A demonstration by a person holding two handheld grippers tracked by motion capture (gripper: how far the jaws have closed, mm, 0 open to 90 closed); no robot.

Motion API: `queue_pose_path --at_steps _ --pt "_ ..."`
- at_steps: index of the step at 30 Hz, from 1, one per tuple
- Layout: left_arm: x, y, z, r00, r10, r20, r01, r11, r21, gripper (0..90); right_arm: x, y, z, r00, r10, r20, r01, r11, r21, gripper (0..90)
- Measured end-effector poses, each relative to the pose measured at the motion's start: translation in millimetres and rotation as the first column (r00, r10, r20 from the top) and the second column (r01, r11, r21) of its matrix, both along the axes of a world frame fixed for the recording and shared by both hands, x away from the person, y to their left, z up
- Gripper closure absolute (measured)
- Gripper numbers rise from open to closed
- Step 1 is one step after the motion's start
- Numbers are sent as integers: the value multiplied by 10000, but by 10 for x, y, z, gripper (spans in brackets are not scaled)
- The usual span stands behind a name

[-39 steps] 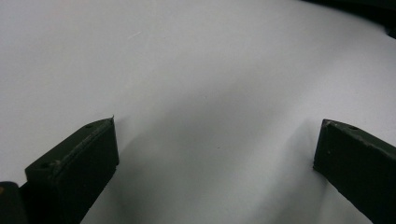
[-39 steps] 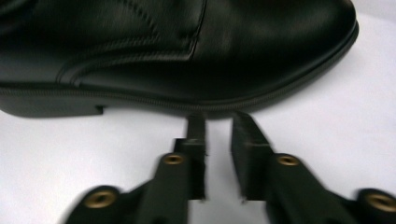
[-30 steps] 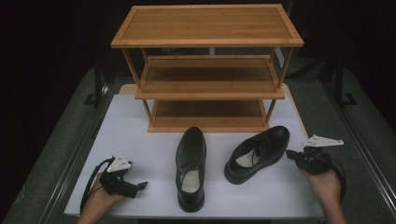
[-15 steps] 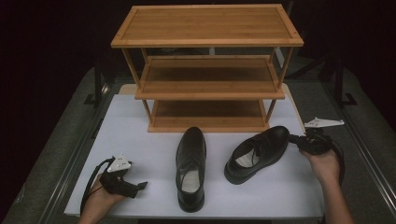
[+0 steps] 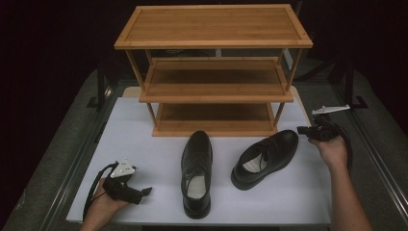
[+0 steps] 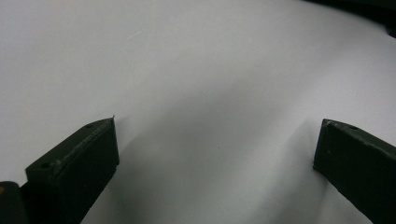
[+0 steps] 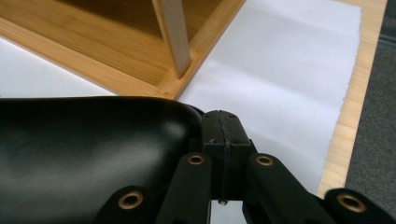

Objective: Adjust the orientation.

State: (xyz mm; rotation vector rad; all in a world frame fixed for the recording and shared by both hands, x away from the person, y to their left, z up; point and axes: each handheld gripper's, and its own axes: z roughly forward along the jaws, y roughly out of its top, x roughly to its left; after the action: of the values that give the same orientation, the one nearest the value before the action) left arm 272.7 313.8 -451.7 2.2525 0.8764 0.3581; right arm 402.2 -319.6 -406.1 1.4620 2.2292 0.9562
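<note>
Left hand [image 5: 103, 204] low at near left of table, palm up, cradling left gripper [image 5: 144, 191]; jaws point right, spread wide apart, nothing between them. Right forearm reaches forward along right side; right hand [image 5: 332, 150] grips right gripper [image 5: 302, 130] from below, grey plate on top, jaws pointing left, pressed together, 2 pads meeting.
</note>
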Motion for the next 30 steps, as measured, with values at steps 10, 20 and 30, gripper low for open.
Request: queue_pose_path --at_steps 10,20,30 --pt "0 1 0 10000 -1 -2 1 10000 -6 0 149 -2 -132 9981 -142 -607 129 9997 -226 899" --pt "1 1 0 10000 -4 -14 4 10000 -4 0 146 -19 -152 9977 -99 -669 96 9999 -56 900" --pt "2 1 0 10000 -8 -14 8 10000 1 0 108 99 -165 9974 254 -671 -241 9995 201 900"
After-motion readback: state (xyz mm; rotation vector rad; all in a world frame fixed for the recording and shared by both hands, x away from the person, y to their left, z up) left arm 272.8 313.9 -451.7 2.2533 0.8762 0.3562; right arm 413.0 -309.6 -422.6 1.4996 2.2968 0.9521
